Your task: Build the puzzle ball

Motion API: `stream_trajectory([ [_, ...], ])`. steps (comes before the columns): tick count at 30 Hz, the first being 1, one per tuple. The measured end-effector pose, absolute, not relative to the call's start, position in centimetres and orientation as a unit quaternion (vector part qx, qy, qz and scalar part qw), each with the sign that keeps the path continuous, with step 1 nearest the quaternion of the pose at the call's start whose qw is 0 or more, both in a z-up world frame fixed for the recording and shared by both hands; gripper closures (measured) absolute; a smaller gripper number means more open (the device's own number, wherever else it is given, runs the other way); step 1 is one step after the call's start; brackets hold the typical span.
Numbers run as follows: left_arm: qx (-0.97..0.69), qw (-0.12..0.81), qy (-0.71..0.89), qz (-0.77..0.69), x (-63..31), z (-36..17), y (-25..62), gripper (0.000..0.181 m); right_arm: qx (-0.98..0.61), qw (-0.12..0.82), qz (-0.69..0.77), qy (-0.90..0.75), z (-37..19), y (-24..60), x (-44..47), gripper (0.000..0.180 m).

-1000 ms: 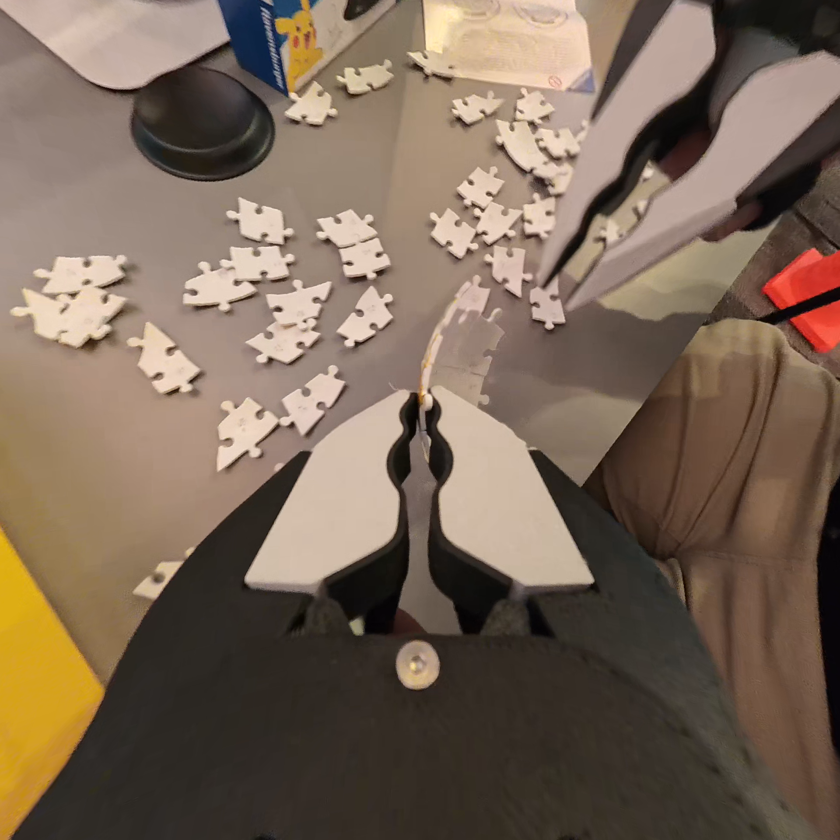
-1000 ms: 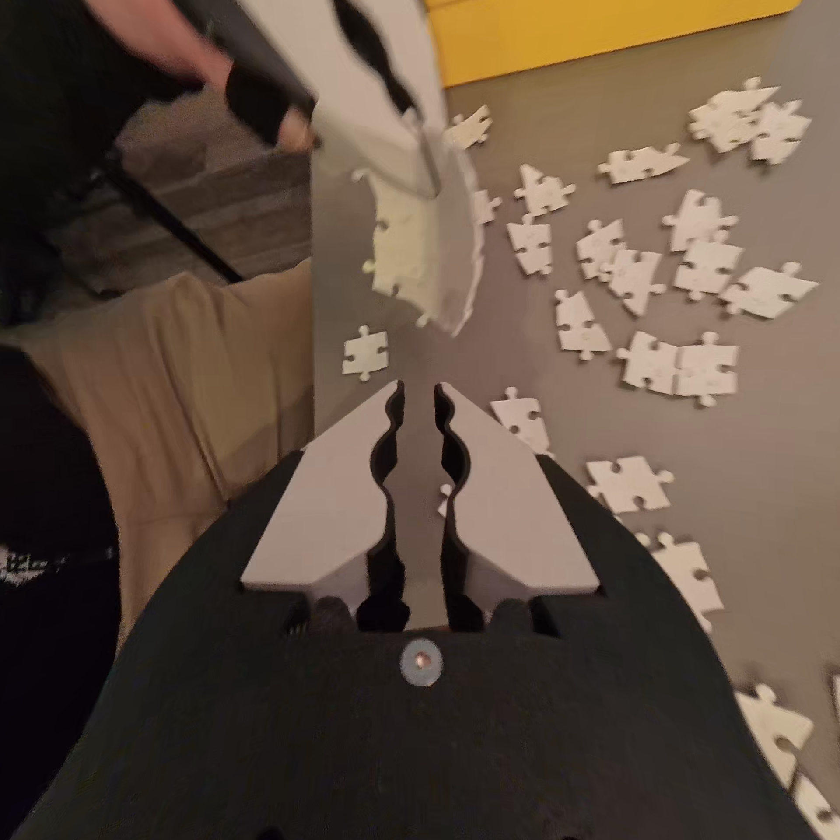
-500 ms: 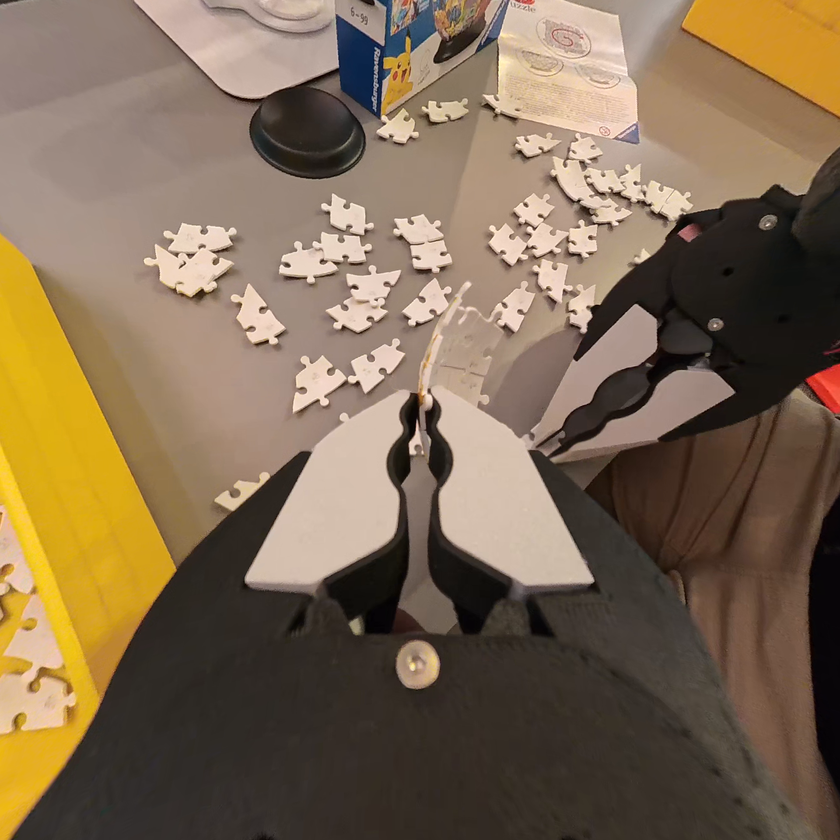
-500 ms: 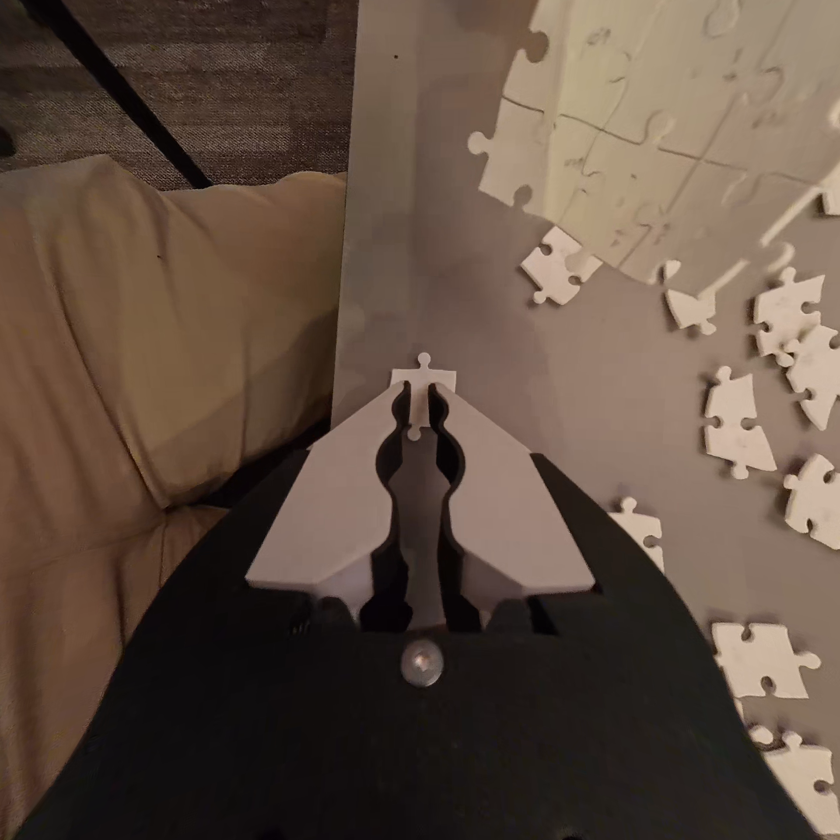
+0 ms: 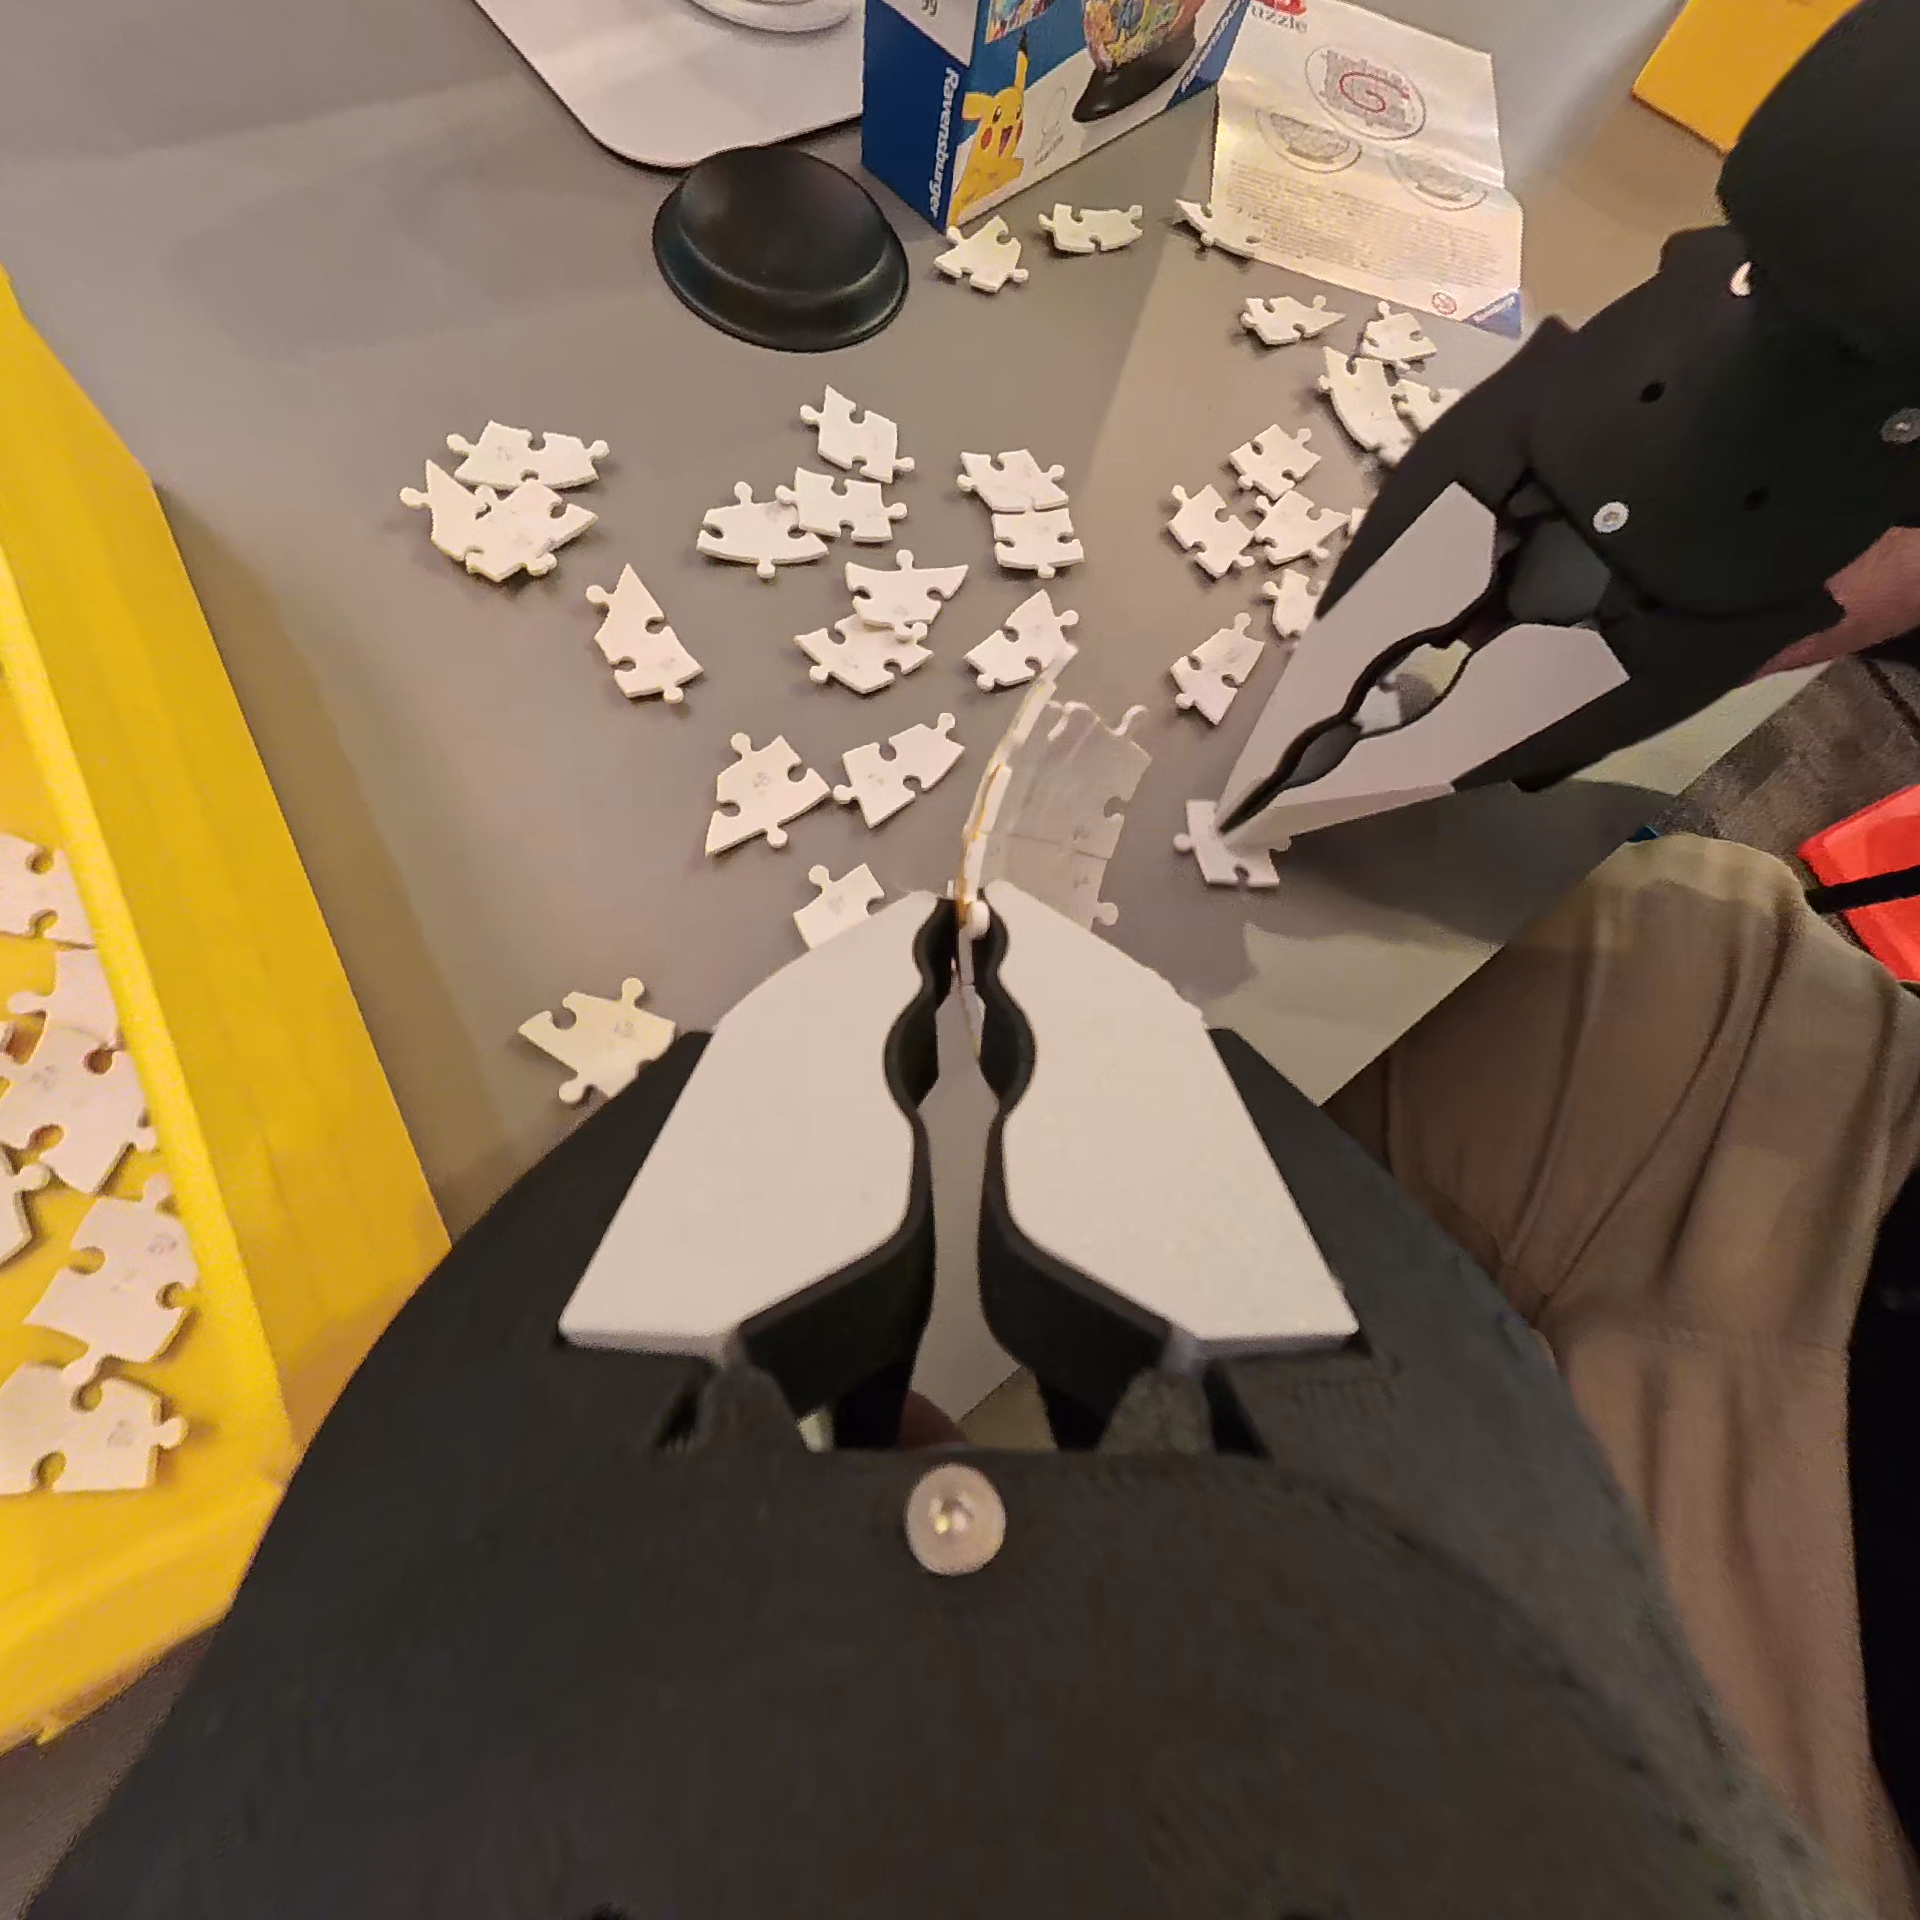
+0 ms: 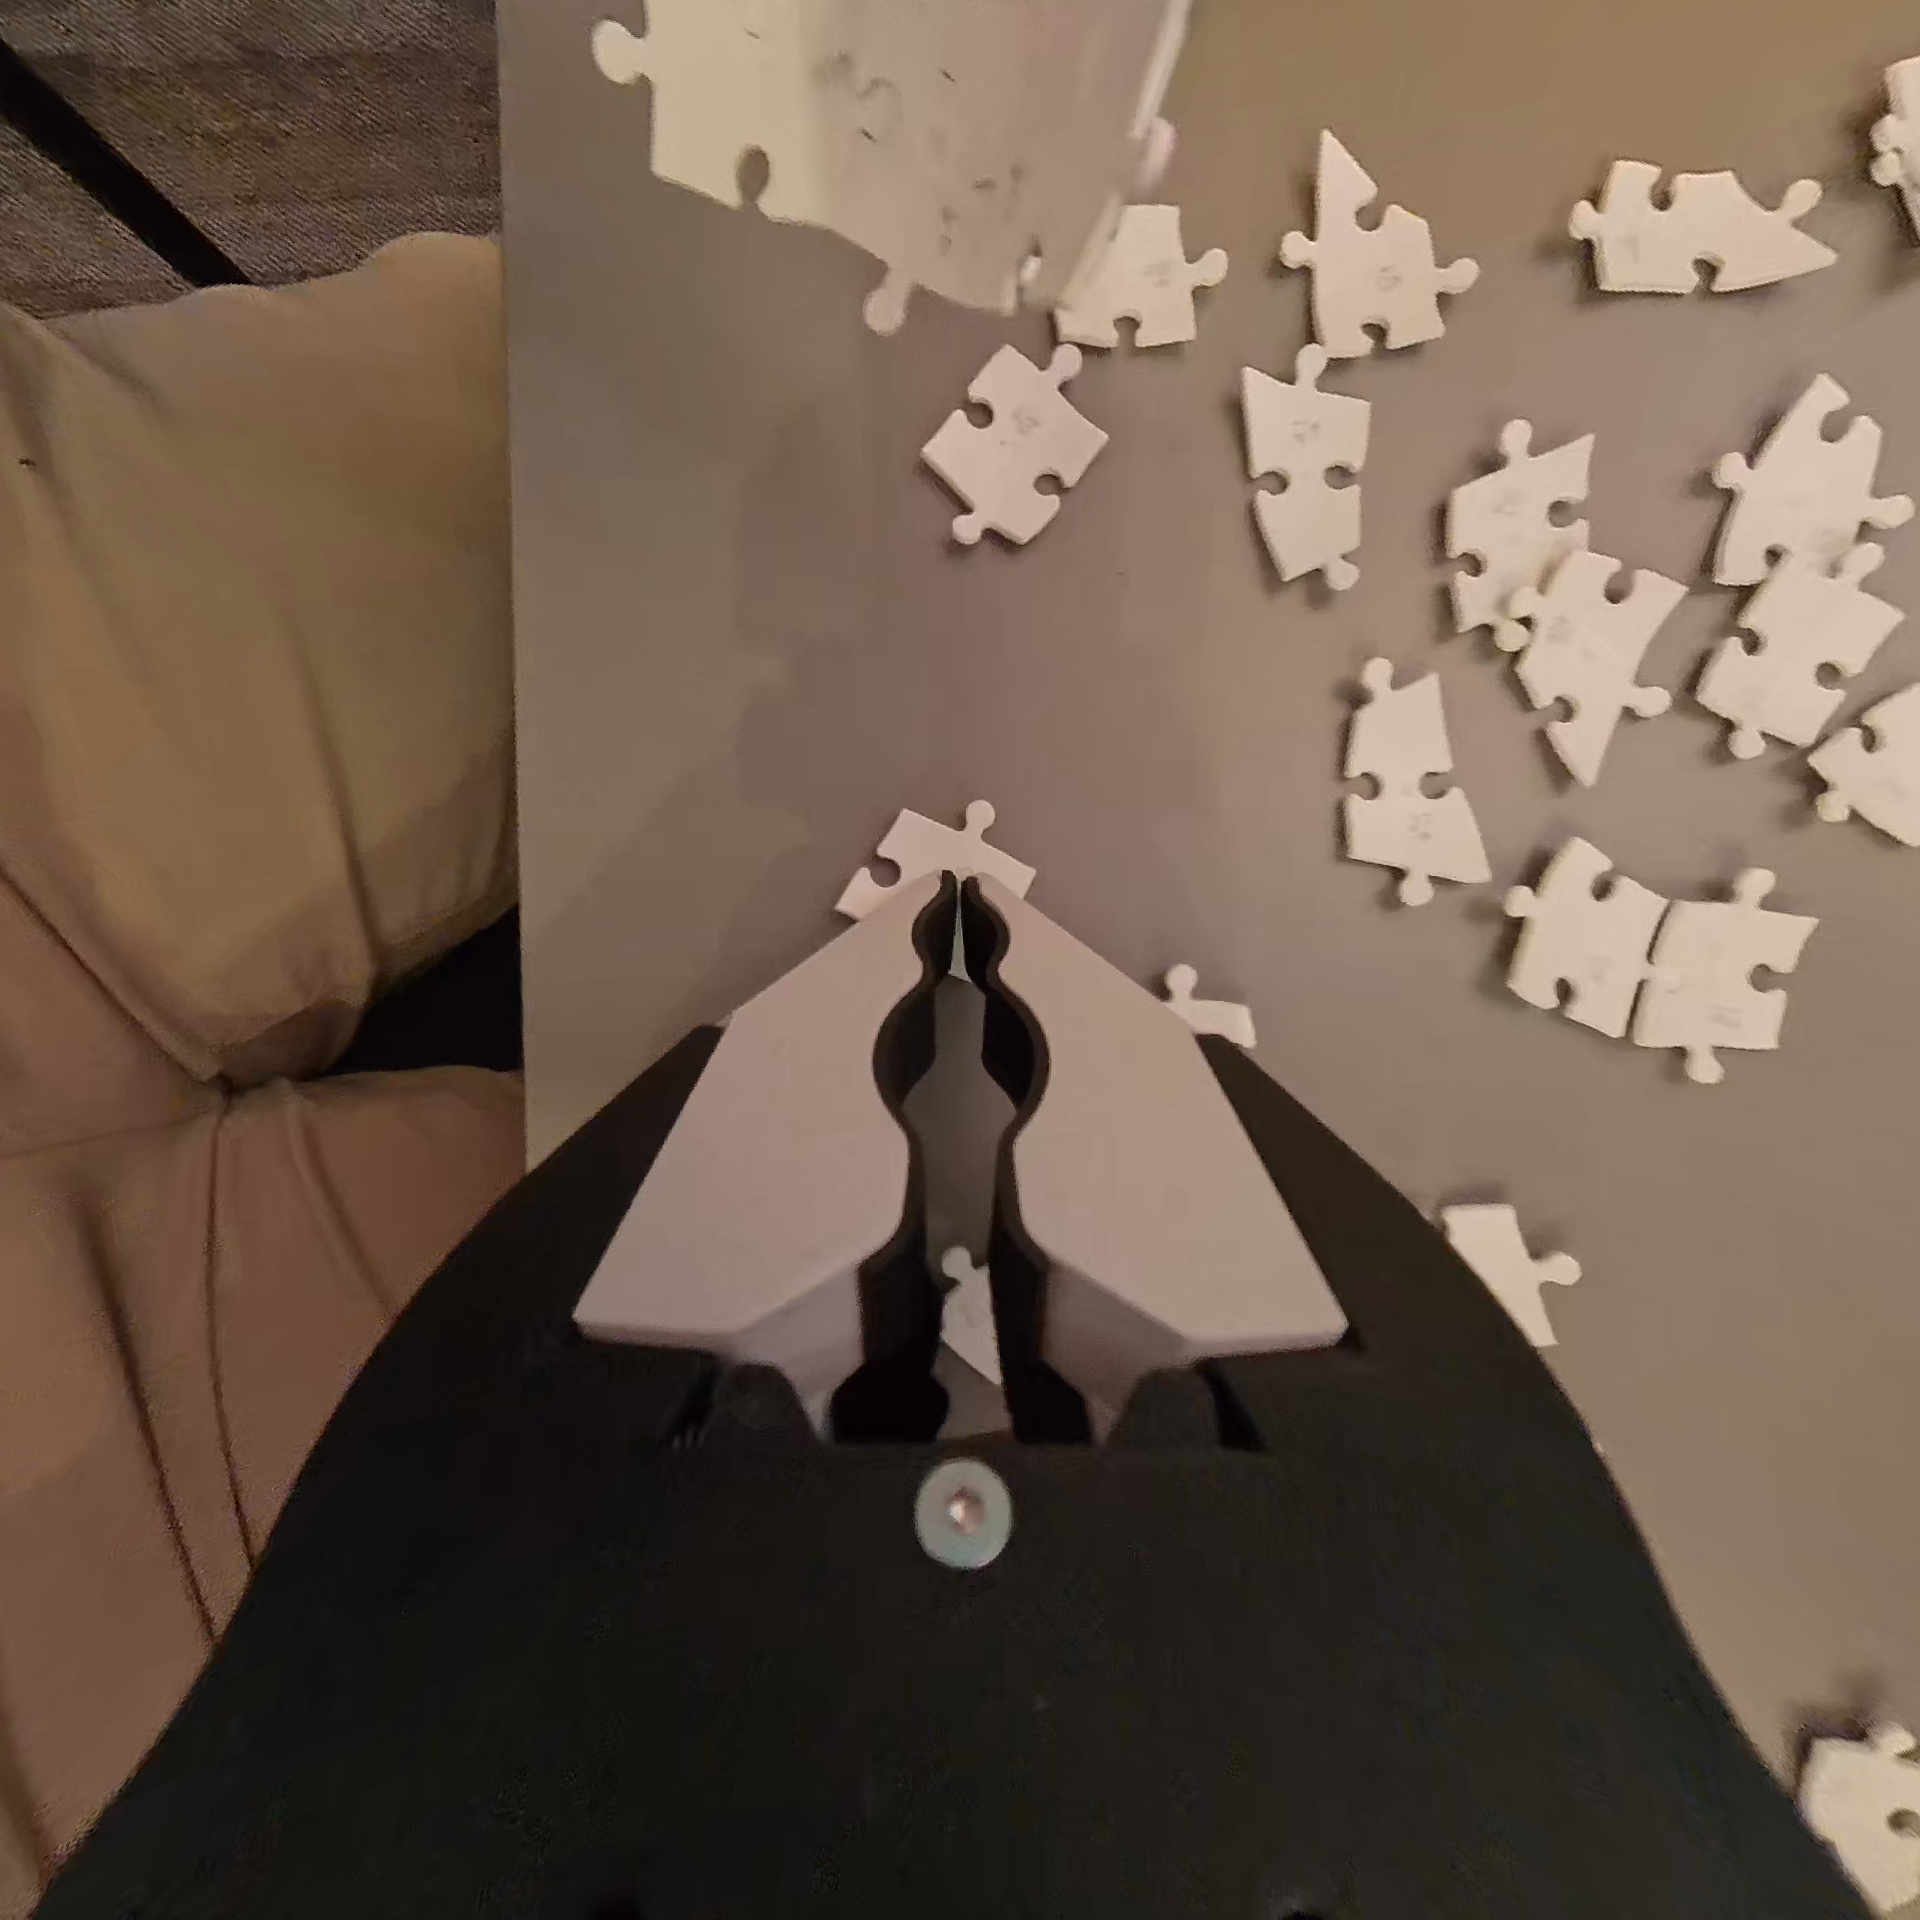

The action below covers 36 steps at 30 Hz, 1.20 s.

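1. While the left gripper sits nearest its own camera, its grey fingers are pinched narrowly on the lower edge of a curved white assembled puzzle section, which stands up edgewise above the grey table.
2. Just to the left of those fingertips, a single white puzzle piece lies flat, and another is partly hidden behind the left finger.
3. Off to the right of the left gripper, near the table's edge, the right gripper points down with its tips closed on a small white loose piece that lies at the table edge.
4. Seen from the right wrist view, that right gripper has its tips nearly together over the same loose piece, with the assembled puzzle section hanging farther ahead, blurred.
5. Beyond both grippers, many scattered white puzzle pieces lie face down across the table.
6. At the left of the left gripper, a yellow tray holds more white pieces.
7. Farther ahead stand a black domed stand, a blue puzzle box and a folded white instruction sheet.
8. Below the table edge, on the right, tan trouser fabric shows.
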<state>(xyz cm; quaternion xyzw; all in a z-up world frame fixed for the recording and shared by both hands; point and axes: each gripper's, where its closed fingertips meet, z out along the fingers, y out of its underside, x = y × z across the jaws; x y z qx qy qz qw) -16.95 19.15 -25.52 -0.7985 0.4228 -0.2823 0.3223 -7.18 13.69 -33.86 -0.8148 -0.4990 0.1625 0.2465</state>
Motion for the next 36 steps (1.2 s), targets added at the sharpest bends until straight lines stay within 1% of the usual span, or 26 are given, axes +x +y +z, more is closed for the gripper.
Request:
stream_trajectory([
  [3, -0.800, 0.327, 0.415, -0.284, -17.3, -25.3, 19.0, 0.178, -0.816, 0.251, 0.142, -0.501, -33.9, 14.5, -6.6, 0.178],
  [6, -0.799, 0.332, 0.415, -0.281, -17.5, -25.0, 18.8, 0.178, -0.819, 0.251, 0.141, -0.497, -33.7, 14.9, -6.6, 0.172],
  [17, -0.800, 0.341, 0.404, -0.285, -18.5, -24.5, 17.2, 0.178, -0.817, 0.296, 0.133, -0.477, -31.3, 16.5, -6.9, 0.165],
  [28, -0.811, 0.344, 0.380, -0.283, -20.6, -24.9, 16.4, 0.178, -0.797, 0.306, 0.130, -0.504, -30.2, 15.7, -8.9, 0.162],
  [36, -0.806, 0.341, 0.385, -0.293, -19.8, -25.0, 16.6, 0.178, -0.796, 0.308, 0.118, -0.507, -30.4, 15.7, -8.5, 0.161],
])
